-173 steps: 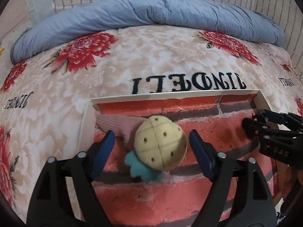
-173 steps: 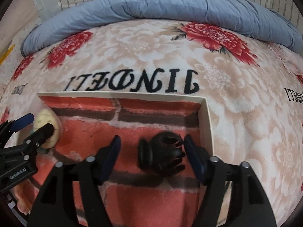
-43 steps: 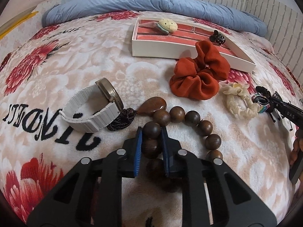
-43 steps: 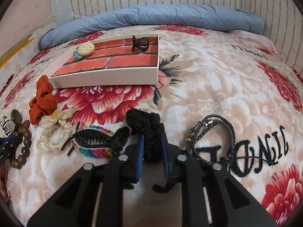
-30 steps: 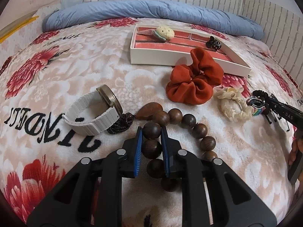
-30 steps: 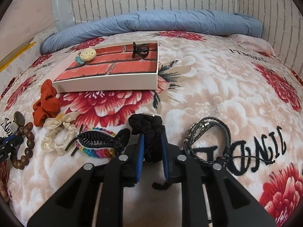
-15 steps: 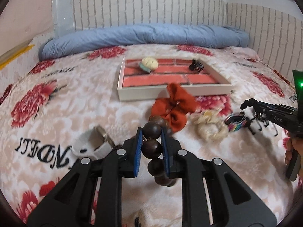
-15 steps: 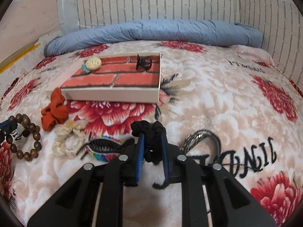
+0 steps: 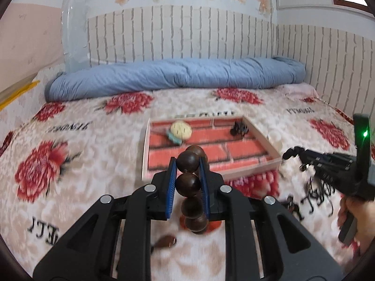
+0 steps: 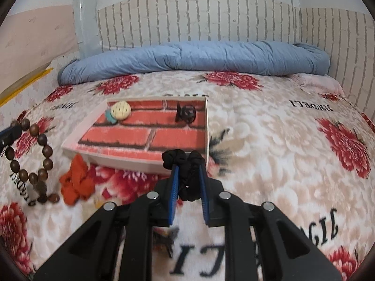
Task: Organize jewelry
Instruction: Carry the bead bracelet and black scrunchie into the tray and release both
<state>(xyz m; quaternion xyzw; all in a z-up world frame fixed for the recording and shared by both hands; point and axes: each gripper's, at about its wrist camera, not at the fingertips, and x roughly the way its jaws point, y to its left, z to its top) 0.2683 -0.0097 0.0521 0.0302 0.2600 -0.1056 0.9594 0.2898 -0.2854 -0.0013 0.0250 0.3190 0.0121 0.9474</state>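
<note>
Both grippers carry a piece toward the tray point(image 9: 262, 167), the shallow brick-patterned box lying on the floral blanket point(image 10: 269, 126). The left gripper point(image 9: 187, 164) has its jaws pinched on the bead bracelet point(image 9: 188, 183), gripping two beads of the strand so that the rest of the loop hangs free below, clear of the blanket and short of the tray's near wall. The right gripper point(image 10: 188, 172) has its jaws pinched on the black scrunchie point(image 10: 182, 161), which bunches above the pads just before the tray's near right corner. Holding each piece by a single point probably lets it drop cleanly once over the tray (a judgement, not something seen).

Inside the tray, toward its far wall, lie a round yellow hair clip point(image 10: 120, 111) and a black claw clip point(image 10: 186, 112), kept apart, which leaves the near half bare for new pieces.

The right wrist view alone shows the bracelet as a full hanging loop point(image 10: 35, 159) and the orange scrunchie point(image 10: 77, 182) resting against the tray's near left corner. The left wrist view alone shows the right gripper point(image 9: 293, 151) from the side, with the person's hand point(image 9: 356, 213) on its handle, right of the tray.
</note>
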